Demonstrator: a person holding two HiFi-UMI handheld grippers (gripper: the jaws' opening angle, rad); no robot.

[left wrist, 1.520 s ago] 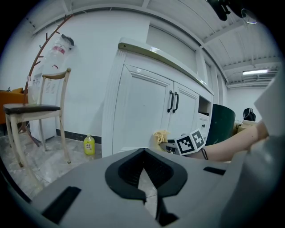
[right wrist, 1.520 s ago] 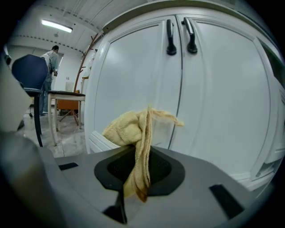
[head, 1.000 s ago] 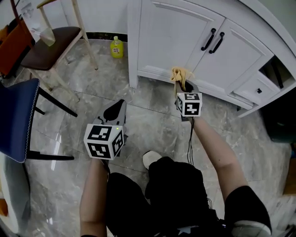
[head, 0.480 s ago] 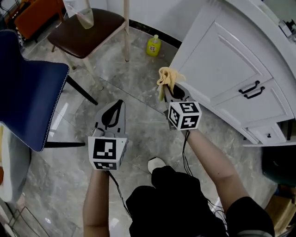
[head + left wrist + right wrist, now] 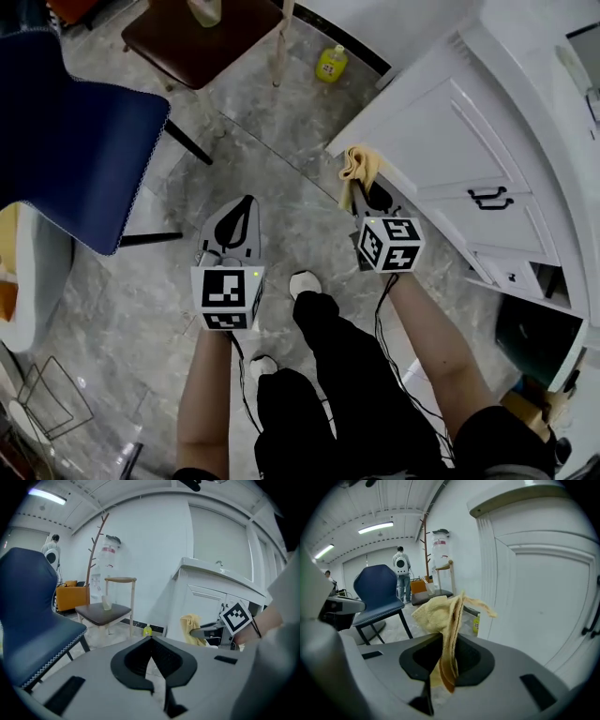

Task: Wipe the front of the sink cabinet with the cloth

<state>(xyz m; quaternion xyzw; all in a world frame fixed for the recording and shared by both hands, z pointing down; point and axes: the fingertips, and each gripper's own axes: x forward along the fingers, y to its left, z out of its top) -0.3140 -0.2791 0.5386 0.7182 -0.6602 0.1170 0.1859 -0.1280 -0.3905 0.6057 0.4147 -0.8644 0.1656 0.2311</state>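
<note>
A yellow cloth (image 5: pixel 357 165) (image 5: pixel 440 620) sticks out of my right gripper (image 5: pixel 355 187), whose jaws are shut on it. The cloth's tip hangs just off the left corner of the white sink cabinet (image 5: pixel 441 141) (image 5: pixel 543 597), close to its panelled door. The left gripper view also catches the cloth (image 5: pixel 192 627) and the marker cube (image 5: pixel 236 616) on the right gripper. My left gripper (image 5: pixel 246 204) (image 5: pixel 151 639) hovers over the marble floor left of the right one, jaws shut and empty. Black handles (image 5: pixel 489 197) sit on the cabinet doors.
A blue chair (image 5: pixel 75 141) stands at the left, a brown wooden chair (image 5: pixel 202 33) at the top. A yellow bottle (image 5: pixel 330 64) rests on the floor by the cabinet's corner. My feet (image 5: pixel 302 284) are below the grippers. A person (image 5: pixel 400 571) stands far off.
The head camera has swung, so the cabinet now lies at the right. My right gripper with the cloth has come away from the cabinet's lower front to its left corner. The left gripper stays shut.
</note>
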